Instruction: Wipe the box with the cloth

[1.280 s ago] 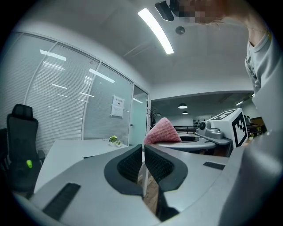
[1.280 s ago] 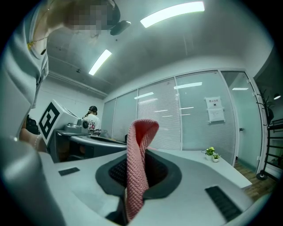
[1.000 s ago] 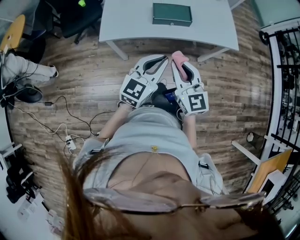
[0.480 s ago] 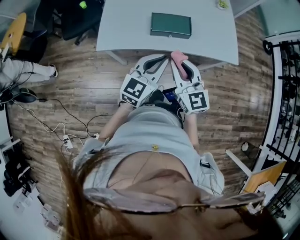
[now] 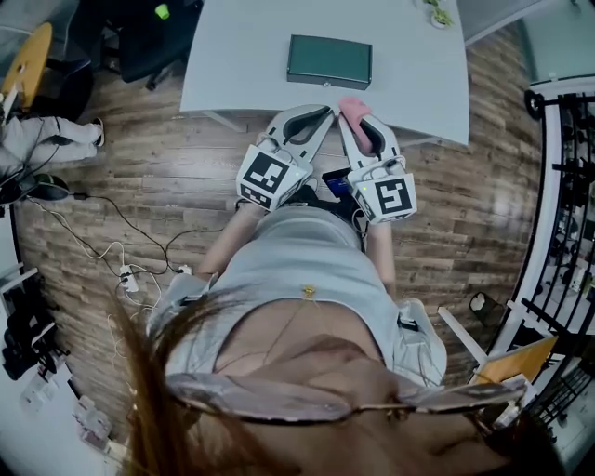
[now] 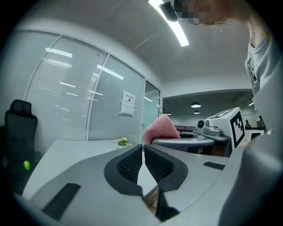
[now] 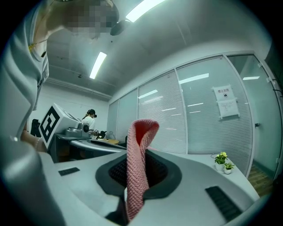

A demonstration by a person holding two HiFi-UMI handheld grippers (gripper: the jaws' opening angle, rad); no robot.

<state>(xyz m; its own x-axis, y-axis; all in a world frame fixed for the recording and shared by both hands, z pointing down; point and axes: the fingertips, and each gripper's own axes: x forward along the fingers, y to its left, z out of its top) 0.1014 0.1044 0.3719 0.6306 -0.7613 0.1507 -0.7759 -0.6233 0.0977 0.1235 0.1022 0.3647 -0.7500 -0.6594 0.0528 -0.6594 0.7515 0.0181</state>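
Note:
A dark green box (image 5: 329, 61) lies flat on the white table (image 5: 242, 56), ahead of both grippers. My right gripper (image 5: 356, 112) is shut on a folded pink cloth (image 5: 353, 109), which sticks up between its jaws (image 7: 138, 167). My left gripper (image 5: 323, 115) is shut with nothing between its pads (image 6: 143, 160). Both grippers sit side by side at the table's near edge, short of the box. In the left gripper view the pink cloth (image 6: 161, 129) shows over the right gripper's body.
A small potted plant (image 5: 437, 11) stands at the table's far right corner. A black office chair (image 5: 149, 33) is left of the table. Cables and a power strip (image 5: 125, 274) lie on the wooden floor at left. A black rack (image 5: 567, 139) lines the right side.
The table and box have come nearer in the head view. Both grippers now reach the table's near edge. Their jaws have not changed.

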